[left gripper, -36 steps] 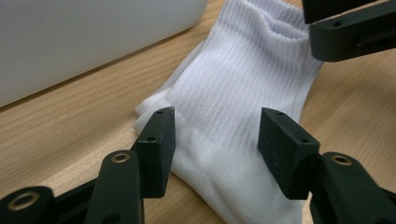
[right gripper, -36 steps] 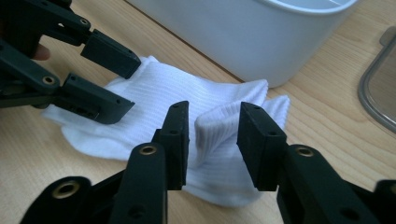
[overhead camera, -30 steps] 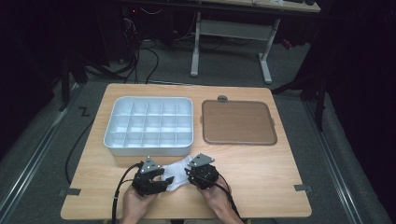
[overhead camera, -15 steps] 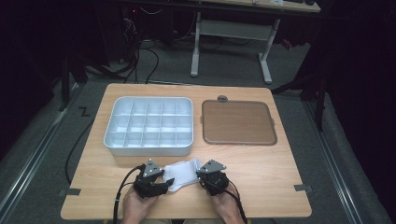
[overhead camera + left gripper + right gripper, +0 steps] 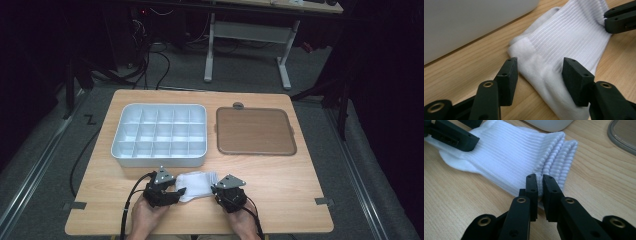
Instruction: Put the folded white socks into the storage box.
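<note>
A white ribbed sock [image 5: 197, 184] lies flat near the table's front edge, between my two grippers. My left gripper [image 5: 181, 191] stands open at the sock's left end. In the left gripper view its jaws [image 5: 540, 72] straddle the smooth end of the sock [image 5: 569, 37] without squeezing it. My right gripper [image 5: 215, 190] is shut on the sock's right end. In the right gripper view its jaws [image 5: 540, 182] pinch the edge of the ribbed cuff [image 5: 509, 152].
A white tray [image 5: 160, 157] with several empty compartments stands just behind the sock. To its right lies a flat brown lid [image 5: 255, 131] with a clear rim. Bare wood stretches to the right of my right hand.
My right gripper has slid to the right and a little toward the front edge. The sock now lies drawn out between the two grippers. The left gripper has stayed put.
</note>
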`<move>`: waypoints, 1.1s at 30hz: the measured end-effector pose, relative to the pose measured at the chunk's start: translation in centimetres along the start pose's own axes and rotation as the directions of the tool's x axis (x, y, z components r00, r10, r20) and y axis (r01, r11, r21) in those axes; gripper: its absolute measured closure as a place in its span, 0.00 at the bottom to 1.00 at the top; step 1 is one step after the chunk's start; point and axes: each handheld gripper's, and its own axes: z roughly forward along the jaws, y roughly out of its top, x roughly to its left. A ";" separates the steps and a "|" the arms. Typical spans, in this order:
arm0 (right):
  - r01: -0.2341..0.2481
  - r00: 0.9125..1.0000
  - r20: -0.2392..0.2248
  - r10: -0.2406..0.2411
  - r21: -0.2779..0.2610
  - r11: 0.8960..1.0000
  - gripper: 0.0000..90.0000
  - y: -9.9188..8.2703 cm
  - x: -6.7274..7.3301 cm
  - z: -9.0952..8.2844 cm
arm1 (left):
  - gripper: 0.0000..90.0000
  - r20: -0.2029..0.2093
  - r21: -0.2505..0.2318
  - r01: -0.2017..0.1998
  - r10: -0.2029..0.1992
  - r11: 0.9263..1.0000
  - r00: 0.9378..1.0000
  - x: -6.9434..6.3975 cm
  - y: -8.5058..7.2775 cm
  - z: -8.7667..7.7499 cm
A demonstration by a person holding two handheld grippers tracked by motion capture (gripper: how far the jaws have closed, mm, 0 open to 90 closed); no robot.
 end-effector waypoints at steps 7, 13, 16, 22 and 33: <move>-0.012 1.000 -0.025 0.012 -0.004 1.000 0.88 0.2 -0.1 0.0 | 0.52 -0.006 0.005 0.054 -0.054 0.999 0.999 0.4 0.6 0.0; -0.041 0.999 -0.027 0.039 -0.065 0.997 0.81 0.7 -0.2 -1.2 | 0.46 -0.011 -0.022 0.140 -0.140 0.990 0.990 0.8 2.3 -0.6; -0.025 0.999 -0.024 0.022 -0.100 0.995 0.81 1.6 -0.1 -2.1 | 0.45 -0.012 -0.034 0.158 -0.159 0.987 0.987 0.8 3.3 -0.7; 0.021 0.997 -0.078 -0.030 -0.108 0.994 0.88 3.2 1.1 -1.8 | 0.45 -0.047 -0.018 0.197 -0.197 0.980 0.979 1.1 3.9 0.7; 0.031 0.990 -0.134 -0.036 -0.042 0.999 0.91 3.1 2.4 2.0 | 0.53 -0.068 0.006 0.204 -0.203 0.979 0.977 1.5 3.1 2.3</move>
